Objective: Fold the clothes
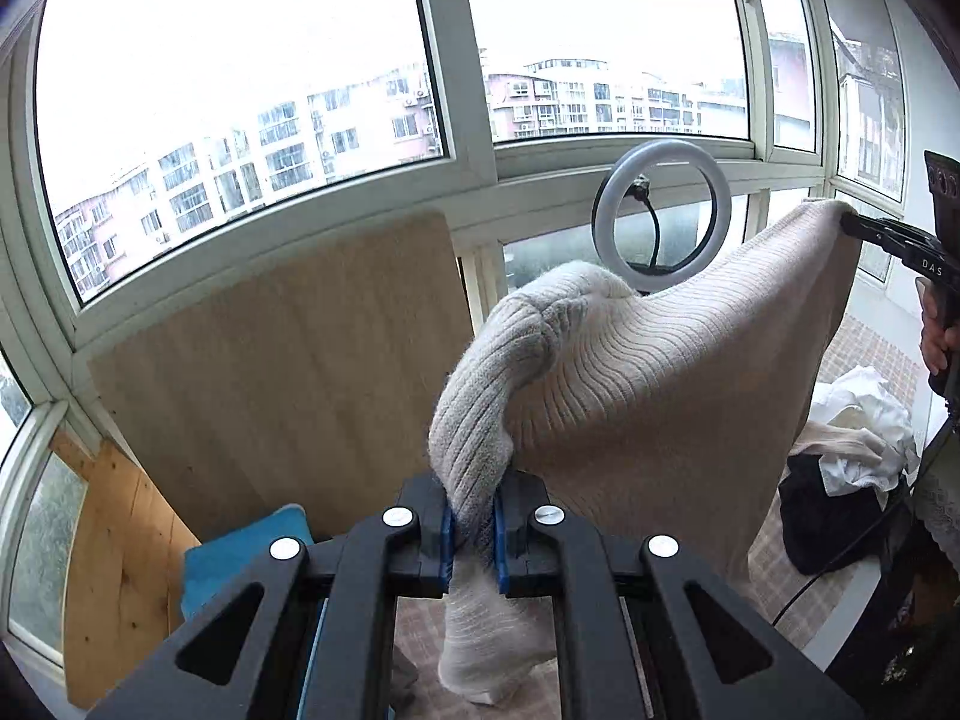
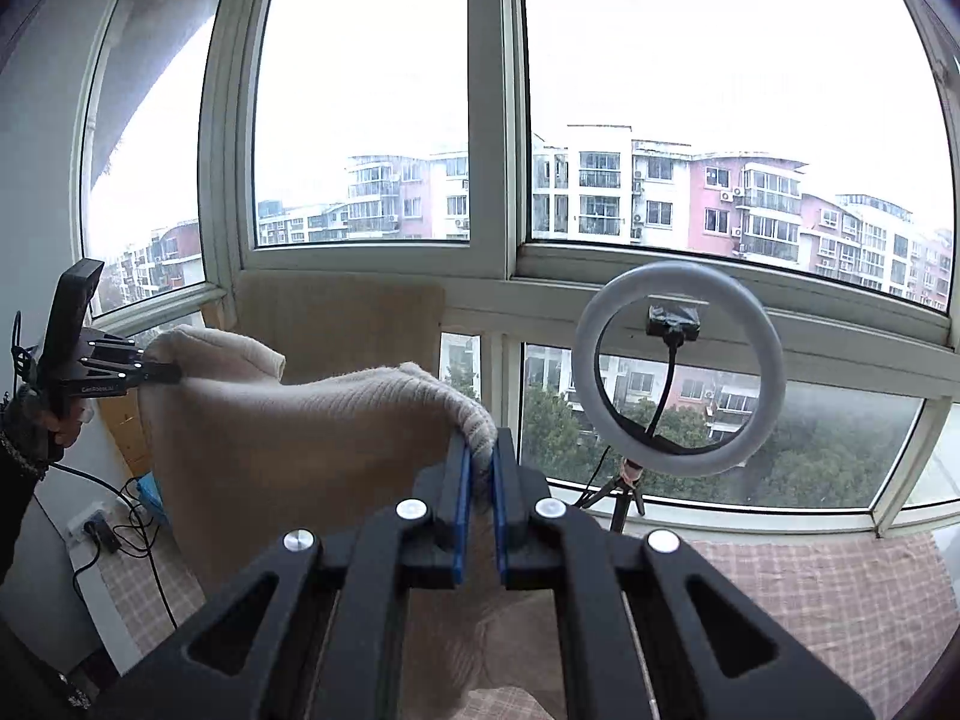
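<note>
A cream ribbed knit sweater (image 1: 672,372) hangs stretched in the air between both grippers. My left gripper (image 1: 474,516) is shut on one bunched corner of it, the knit running up and down through the blue pads. In the right wrist view the same sweater (image 2: 288,438) spreads to the left, and my right gripper (image 2: 478,462) is shut on its near top corner. Each view shows the other gripper at the far corner: the right gripper (image 1: 852,223) at the right edge, the left gripper (image 2: 174,373) at the left, a hand on each handle.
A ring light (image 2: 678,369) on a tripod stands by the big windows, ahead and right. A pale wooden board (image 1: 288,372) leans under the window. A pile of white and black clothes (image 1: 852,456) lies at the right on the checked cloth (image 2: 840,600). Cables and a power strip (image 2: 96,525) lie low on the left.
</note>
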Available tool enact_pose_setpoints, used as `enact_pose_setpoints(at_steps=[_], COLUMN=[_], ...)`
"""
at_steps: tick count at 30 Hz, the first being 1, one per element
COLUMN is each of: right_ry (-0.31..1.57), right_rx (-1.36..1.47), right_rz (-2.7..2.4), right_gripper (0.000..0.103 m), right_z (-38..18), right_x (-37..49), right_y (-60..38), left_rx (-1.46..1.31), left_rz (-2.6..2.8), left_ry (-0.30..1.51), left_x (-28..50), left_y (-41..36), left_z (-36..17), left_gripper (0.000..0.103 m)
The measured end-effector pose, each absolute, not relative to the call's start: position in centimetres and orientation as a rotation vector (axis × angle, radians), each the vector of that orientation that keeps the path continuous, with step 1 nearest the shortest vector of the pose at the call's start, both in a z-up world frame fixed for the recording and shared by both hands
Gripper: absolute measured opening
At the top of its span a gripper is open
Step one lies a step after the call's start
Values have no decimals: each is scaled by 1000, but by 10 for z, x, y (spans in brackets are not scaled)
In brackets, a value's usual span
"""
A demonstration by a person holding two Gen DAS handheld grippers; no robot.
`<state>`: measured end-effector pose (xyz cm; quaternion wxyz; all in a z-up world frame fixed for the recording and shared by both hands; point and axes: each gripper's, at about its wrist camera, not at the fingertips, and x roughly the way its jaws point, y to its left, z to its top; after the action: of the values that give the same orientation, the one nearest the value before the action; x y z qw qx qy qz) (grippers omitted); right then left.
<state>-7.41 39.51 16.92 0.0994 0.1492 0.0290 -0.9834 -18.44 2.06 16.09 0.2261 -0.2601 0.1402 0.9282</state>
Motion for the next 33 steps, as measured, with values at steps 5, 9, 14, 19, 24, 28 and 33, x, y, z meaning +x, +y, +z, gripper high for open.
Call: enact_pose_setpoints(at_steps=[5,9,14,19,24,28,33], right_ry=[134,157,163,132,92,38,154], right_rx=[198,78,30,105,355,626,1089], right_rz=[-3000,-3040,-3075,-3076,-3058,-3028,-2955], right_gripper=[6,6,6,6,6,6,10], right_z=[241,267,272,255,208,136,3], right_x=[5,47,68,43,-32,-135,-279], right_y=[384,376,370,376,387,400,404], left_rx=[-480,-380,-336,-402,-622,-872,-1248], left_rz=[2618,2657,2662,2652,2635,2613,2578], left_ry=[446,494,546,586,573,550,518], left_x=[-121,-82,-46,-64,-138,-230,-348], left_y=[19,17,15,20,28,40,64], left_z=[244,271,275,258,209,130,-2], left_gripper=[9,9,9,9,9,9,31])
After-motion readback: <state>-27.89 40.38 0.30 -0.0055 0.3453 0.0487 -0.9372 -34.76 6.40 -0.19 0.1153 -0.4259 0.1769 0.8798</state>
